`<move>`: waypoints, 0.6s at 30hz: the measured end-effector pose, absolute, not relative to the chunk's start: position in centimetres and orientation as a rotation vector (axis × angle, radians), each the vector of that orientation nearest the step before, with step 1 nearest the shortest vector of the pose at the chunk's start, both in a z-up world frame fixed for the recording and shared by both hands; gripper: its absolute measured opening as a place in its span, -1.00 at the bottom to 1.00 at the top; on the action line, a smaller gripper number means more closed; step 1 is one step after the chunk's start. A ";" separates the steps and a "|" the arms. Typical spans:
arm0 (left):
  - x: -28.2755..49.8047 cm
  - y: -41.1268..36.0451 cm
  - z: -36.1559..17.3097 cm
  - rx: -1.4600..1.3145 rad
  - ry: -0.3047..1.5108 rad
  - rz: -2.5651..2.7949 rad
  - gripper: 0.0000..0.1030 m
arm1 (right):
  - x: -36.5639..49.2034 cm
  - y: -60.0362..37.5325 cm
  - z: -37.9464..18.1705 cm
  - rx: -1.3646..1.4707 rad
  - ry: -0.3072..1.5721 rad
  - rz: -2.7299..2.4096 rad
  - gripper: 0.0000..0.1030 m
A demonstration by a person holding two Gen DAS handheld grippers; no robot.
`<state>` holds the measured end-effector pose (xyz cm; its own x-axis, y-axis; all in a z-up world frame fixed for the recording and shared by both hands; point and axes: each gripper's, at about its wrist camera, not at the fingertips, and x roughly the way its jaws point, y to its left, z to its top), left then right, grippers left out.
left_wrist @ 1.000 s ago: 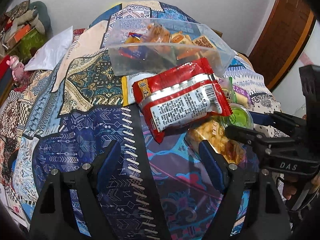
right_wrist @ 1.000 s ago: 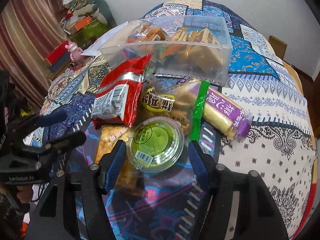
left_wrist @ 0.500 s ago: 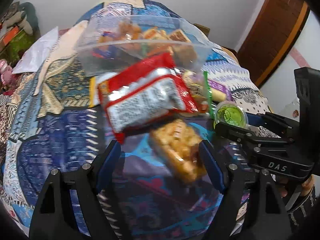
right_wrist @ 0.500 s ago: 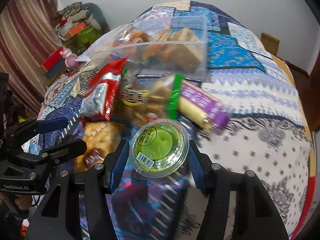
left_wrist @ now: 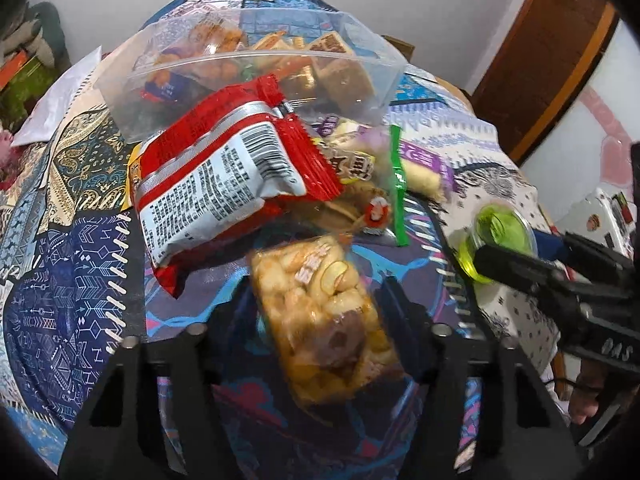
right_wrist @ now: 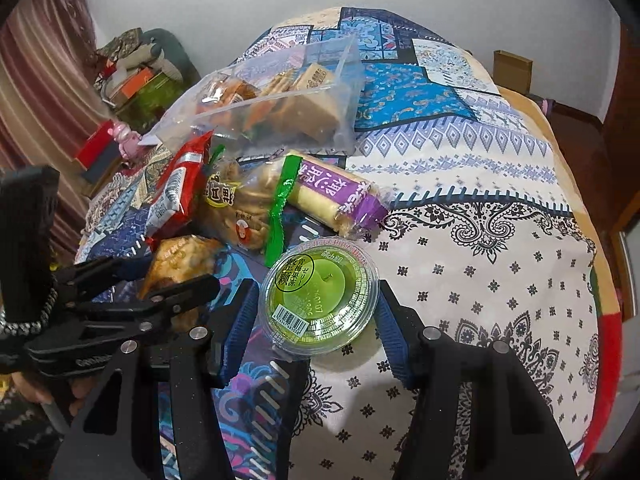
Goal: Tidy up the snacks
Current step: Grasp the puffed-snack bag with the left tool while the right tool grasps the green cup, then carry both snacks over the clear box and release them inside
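Observation:
A clear pack of yellow puffed snacks [left_wrist: 320,312] sits between the pads of my left gripper [left_wrist: 315,284], whose jaws are closing on it and touch both its sides. My right gripper [right_wrist: 318,288] is shut on a green jelly cup [right_wrist: 320,300] and holds it off the cloth, to the right of the pile. The same jelly cup [left_wrist: 500,236] shows at the right of the left wrist view. Beyond lie a red packet [left_wrist: 224,176], a green-striped bag of biscuits [right_wrist: 248,204] and a purple-wrapped roll [right_wrist: 336,196]. Behind them a clear plastic bin [left_wrist: 248,60] holds several snacks.
Everything rests on a patterned quilt [right_wrist: 480,240] over a bed. A white paper [left_wrist: 60,96] lies left of the bin. Clutter and a curtain [right_wrist: 36,92] stand at the left, a wooden door [left_wrist: 552,52] at the right. A person's hand [left_wrist: 584,392] grips the right tool.
My left gripper has slid right from beside the red packet to the yellow pack, and its jaws have narrowed. My right gripper has carried the green cup away from the pile.

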<state>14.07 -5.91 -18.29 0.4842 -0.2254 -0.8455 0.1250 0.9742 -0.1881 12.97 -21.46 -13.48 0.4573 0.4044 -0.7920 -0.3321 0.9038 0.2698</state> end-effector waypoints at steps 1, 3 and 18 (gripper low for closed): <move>13.8 -6.0 -18.1 -0.097 1.038 -0.220 -0.12 | 12.9 -21.5 -13.3 0.083 0.994 0.455 0.05; 13.1 -5.8 -17.7 -0.070 1.021 -0.218 -0.14 | 13.0 -21.5 -13.0 0.088 0.986 0.459 0.05; 13.8 -1.5 -10.2 -0.139 0.843 -0.190 -0.14 | 15.2 -19.5 -8.7 0.111 0.880 0.506 0.05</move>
<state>13.84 -1.47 -10.24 0.6502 -0.2215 -0.7267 0.1120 0.9740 -0.1967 15.21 -19.46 -8.69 0.5276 0.4675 -0.7093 -0.3778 0.8770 0.2970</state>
